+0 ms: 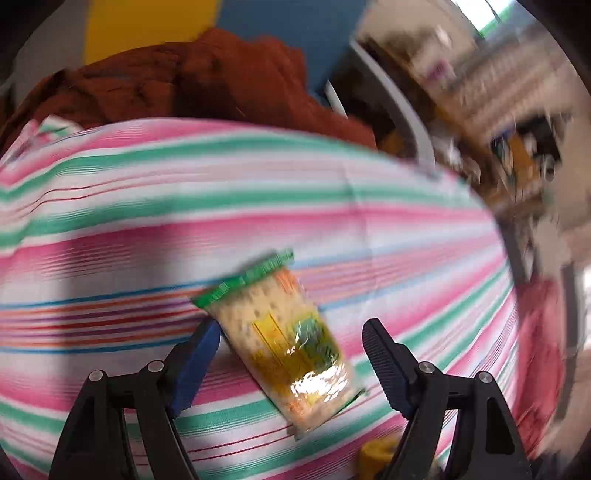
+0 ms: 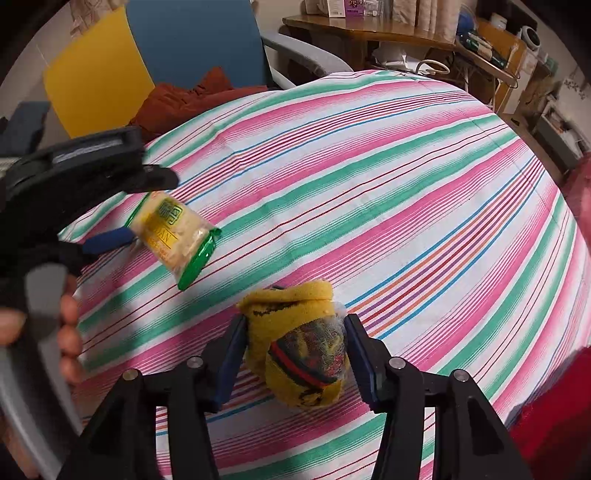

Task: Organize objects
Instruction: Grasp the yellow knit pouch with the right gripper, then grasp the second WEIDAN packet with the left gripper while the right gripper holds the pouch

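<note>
A cracker packet (image 1: 284, 339) with green ends and a yellow label lies between the wide-open fingers of my left gripper (image 1: 291, 339) over the striped tablecloth (image 1: 221, 192); it touches the left blue pad (image 1: 195, 365). The right wrist view shows this packet (image 2: 177, 236) tilted just off the left gripper's (image 2: 140, 206) tips. My right gripper (image 2: 295, 347) is shut on a rolled yellow sock bundle (image 2: 303, 350) with red and black stripes and clear wrap, above the cloth.
A rust-coloured garment (image 2: 184, 99) lies on a blue chair (image 2: 192, 40) beyond the table's far edge, beside a yellow panel (image 2: 96, 70). Wooden shelves (image 2: 388, 29) with clutter stand at the back right. Something red (image 2: 554, 413) is at the right edge.
</note>
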